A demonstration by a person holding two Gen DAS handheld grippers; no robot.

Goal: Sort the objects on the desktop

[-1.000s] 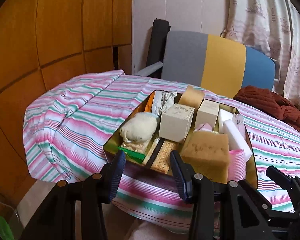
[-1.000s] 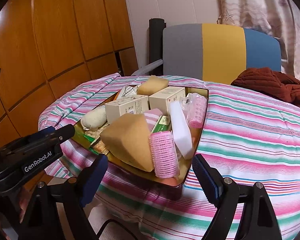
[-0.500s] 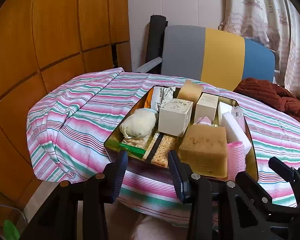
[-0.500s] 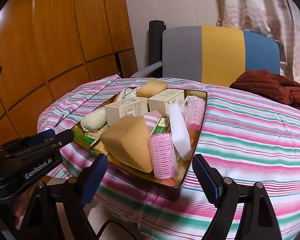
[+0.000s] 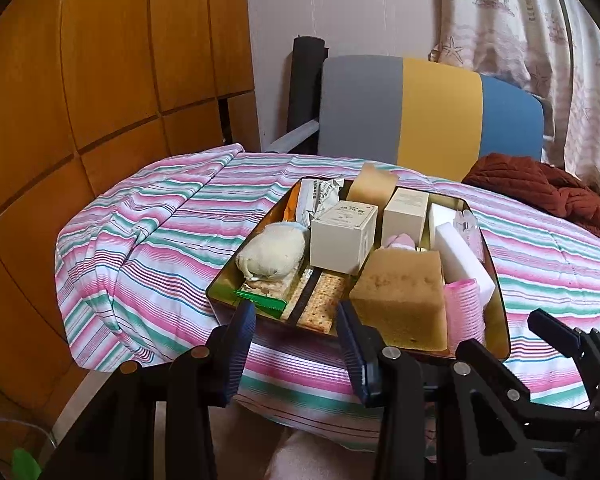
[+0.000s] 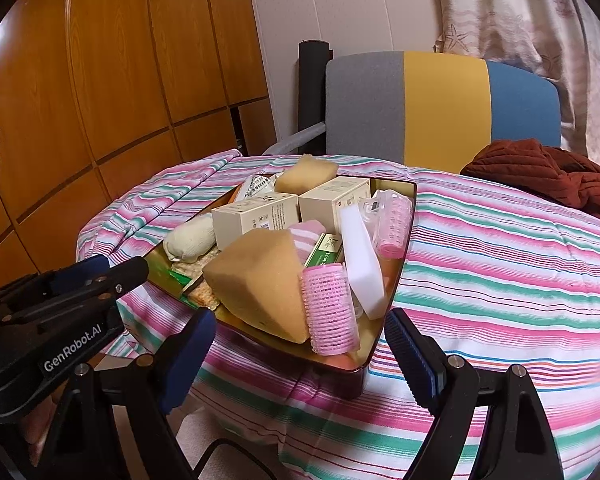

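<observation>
The left gripper (image 5: 296, 340) hovers at the near edge of the table, jaws parted with a moderate gap and nothing between them. The right gripper (image 6: 296, 356) hovers to its right, jaws spread wide and empty. Just beyond both tools, a gold tray (image 6: 396, 280) rests on the striped tablecloth (image 6: 500, 264) and contains all the objects. At the near end of the tray lie a brown sponge (image 6: 256, 276), a pink hair roller (image 6: 330, 306) touching the sponge's right side, and a packet of crackers (image 5: 320, 300) to the left. A white foam block (image 6: 360, 256) leans against the roller on the right side. In the middle of the tray stand two cream boxes (image 5: 344, 236), with a pale cloth bundle (image 5: 274, 254) at their left. A second pink roller (image 6: 394, 222) lies at the right rim. A second sponge (image 6: 310, 172) sits at the far end. Beyond the table stands a grey, yellow and blue chair (image 6: 444, 108), and a rust-red garment (image 6: 548, 172) lies on the far right of the cloth.
</observation>
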